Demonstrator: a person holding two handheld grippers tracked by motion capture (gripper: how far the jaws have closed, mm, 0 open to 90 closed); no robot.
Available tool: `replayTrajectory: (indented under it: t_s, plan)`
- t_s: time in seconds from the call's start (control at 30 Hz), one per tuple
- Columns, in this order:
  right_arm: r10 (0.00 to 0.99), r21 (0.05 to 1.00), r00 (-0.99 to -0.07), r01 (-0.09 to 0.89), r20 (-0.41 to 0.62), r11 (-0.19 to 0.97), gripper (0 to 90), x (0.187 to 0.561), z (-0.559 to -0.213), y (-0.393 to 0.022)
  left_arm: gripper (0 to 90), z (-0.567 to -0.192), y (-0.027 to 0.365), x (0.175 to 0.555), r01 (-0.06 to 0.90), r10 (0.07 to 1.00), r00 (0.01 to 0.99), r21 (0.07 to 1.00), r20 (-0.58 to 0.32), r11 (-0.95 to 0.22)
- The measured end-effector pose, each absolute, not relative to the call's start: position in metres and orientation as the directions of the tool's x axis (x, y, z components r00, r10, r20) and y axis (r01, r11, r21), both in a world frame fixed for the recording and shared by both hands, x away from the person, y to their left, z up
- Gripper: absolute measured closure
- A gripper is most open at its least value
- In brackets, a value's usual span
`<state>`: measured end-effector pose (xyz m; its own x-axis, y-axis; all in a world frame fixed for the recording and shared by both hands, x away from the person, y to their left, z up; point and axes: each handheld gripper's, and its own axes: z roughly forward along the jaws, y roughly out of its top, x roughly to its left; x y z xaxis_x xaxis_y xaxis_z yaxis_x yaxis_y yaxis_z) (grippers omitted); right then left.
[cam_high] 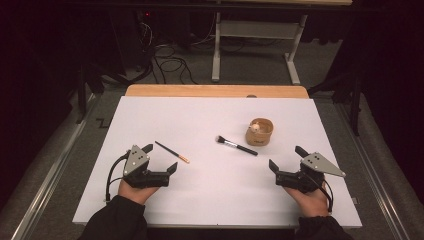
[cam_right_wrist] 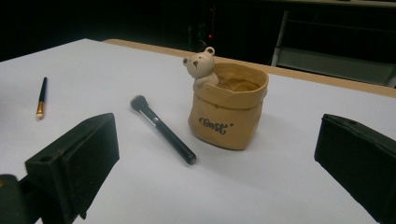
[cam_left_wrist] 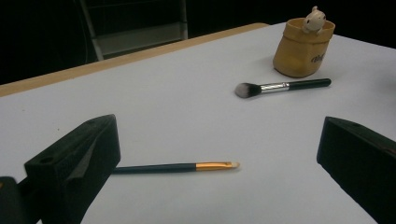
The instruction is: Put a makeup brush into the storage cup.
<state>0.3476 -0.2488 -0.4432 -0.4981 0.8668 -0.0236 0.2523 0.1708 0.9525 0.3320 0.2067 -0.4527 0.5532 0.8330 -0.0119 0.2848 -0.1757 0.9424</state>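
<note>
Evidently we held both grippers low with jaws wide and empty: the left gripper (cam_high: 161, 157) faced the thin brush (cam_left_wrist: 177, 166) lying just ahead, the right gripper (cam_high: 287, 159) faced the powder brush (cam_right_wrist: 163, 129) beside the pot (cam_right_wrist: 229, 107), ready for loading.

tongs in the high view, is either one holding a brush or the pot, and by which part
Nothing is held. The left tongs stand open just short of the thin brush; the right tongs stand open near the powder brush and pot.
</note>
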Motion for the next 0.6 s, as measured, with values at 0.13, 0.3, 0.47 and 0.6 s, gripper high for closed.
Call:
replayTrajectory:
  t_s: [0.13,0.3,0.47,0.6]
  plan:
    - [0.866,0.953,-0.500,0.246,-0.029,0.175,0.6,0.3476,-0.4430,-0.2486,0.1,-0.4530,0.2062,0.3320,0.286,0.834,0.551,0.942,-0.010,-0.178]
    - [0.866,0.952,-0.499,0.251,-0.027,0.174,0.6,0.3483,-0.4442,-0.2494,0.1,-0.4533,0.2063,0.3327,0.290,0.836,0.548,0.941,-0.013,-0.176]
    - [0.865,0.951,-0.500,0.252,-0.030,0.179,0.6,0.3486,-0.4449,-0.2491,0.1,-0.4535,0.2075,0.3332,0.294,0.841,0.541,0.940,-0.015,-0.172]
    - [0.865,0.951,-0.500,0.252,-0.030,0.179,0.6,0.3488,-0.4452,-0.2489,0.1,-0.4533,0.2084,0.3333,0.295,0.843,0.538,0.940,-0.017,-0.170]
